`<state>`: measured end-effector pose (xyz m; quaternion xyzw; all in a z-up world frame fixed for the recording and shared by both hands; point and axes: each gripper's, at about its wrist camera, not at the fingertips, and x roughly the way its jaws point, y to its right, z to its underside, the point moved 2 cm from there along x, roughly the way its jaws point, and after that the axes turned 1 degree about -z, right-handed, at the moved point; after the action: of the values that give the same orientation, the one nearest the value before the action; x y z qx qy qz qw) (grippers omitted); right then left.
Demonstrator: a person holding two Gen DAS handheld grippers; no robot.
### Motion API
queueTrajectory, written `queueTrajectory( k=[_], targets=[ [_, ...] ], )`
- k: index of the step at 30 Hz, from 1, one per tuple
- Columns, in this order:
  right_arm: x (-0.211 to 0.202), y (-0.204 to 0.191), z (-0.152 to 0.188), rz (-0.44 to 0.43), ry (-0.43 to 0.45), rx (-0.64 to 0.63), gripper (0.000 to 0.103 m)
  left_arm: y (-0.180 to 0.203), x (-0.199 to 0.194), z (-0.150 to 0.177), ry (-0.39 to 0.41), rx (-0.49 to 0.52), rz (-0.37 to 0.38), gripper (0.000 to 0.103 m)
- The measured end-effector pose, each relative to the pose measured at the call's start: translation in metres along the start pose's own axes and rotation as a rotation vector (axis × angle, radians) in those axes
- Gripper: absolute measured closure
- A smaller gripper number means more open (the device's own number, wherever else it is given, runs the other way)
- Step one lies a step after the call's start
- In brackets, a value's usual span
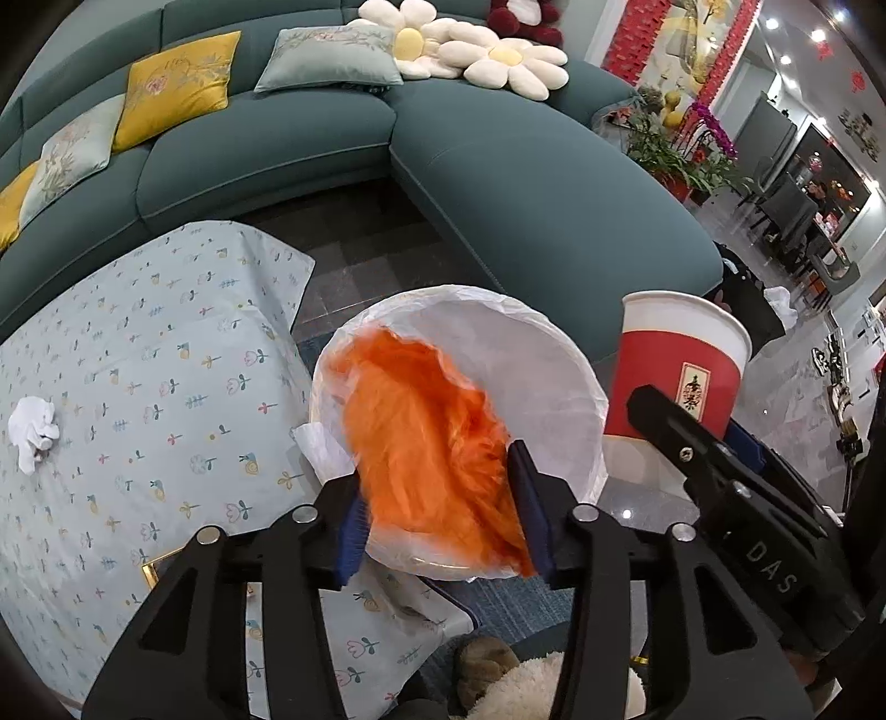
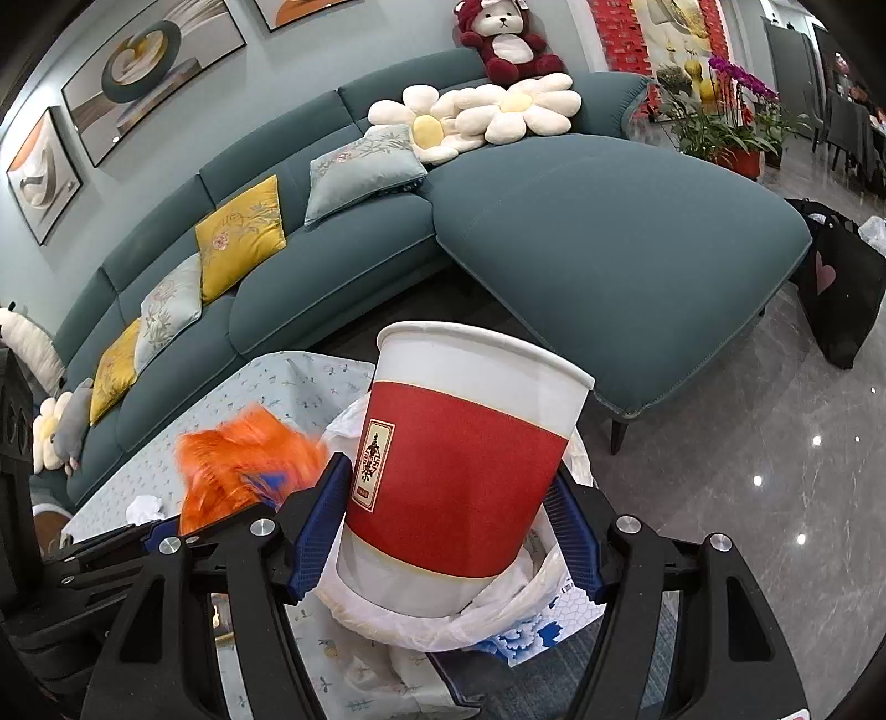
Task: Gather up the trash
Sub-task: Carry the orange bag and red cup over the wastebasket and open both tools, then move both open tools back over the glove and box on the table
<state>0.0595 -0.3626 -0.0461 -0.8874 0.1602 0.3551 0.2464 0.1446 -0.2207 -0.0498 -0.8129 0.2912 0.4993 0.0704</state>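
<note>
Between right hand-held gripper [image 2: 448, 487] pads, paper cup [image 2: 465, 465], above bin [image 2: 498, 615]

One red paper cup [image 2: 459, 471], one orange wrapper [image 1: 432, 443], one lined bin [image 1: 554, 354], one crumpled tissue [image 1: 33, 432] and two flower cushions [image 1: 470, 47] are seen.

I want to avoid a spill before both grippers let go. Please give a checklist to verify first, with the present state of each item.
1. Left gripper holds the orange wrapper: ok.
2. Wrapper is over the lined trash bin: ok.
3. Right gripper holds the red paper cup: ok.
4. Cup is over the bin opening: ok; it hangs above the liner.
5. Cup is empty: cannot tell.
6. Table cleared: not ok; a crumpled tissue remains.
</note>
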Motion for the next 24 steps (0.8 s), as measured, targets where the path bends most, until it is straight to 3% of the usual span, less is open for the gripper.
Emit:
queueTrajectory(
  k=[4, 6, 24],
  targets=[
    [0.006, -0.002, -0.003, 0.004, 0.001, 0.006, 0.037, -0.006, 0.002, -0.001, 0.003, -0.026, -0.02, 0.042],
    [0.007, -0.002, -0.004, 0.005, 0.002, 0.001, 0.037, -0.009, 0.001, -0.002, 0.011, -0.034, -0.028, 0.039],
    [0.019, -0.022, -0.007, 0.019, -0.01, -0.029, 0.035, -0.045, -0.003, 0.002, 0.022, -0.09, -0.059, 0.038]
  ],
)
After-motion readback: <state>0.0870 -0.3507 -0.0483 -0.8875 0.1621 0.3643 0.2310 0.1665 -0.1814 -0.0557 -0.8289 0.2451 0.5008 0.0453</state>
